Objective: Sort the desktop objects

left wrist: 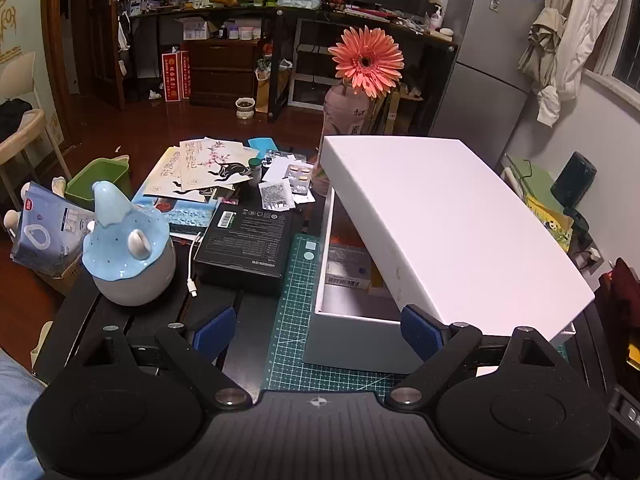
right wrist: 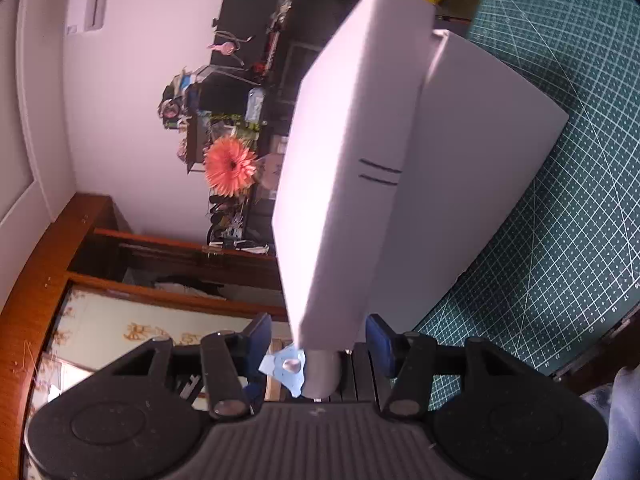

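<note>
Our left gripper (left wrist: 312,330) gapes empty near the white box (left wrist: 352,332); the tilted lid (left wrist: 448,224) lies between our right gripper's (right wrist: 318,334) fingers, grip unclear

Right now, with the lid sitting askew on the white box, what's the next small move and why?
Probably close the right gripper on the edge of the white lid. That edge lies between its pads with gaps on both sides, so nothing seems to grip it. The lid leans tilted over the white box, covering most of the opening, and the left gripper is open and empty.
</note>
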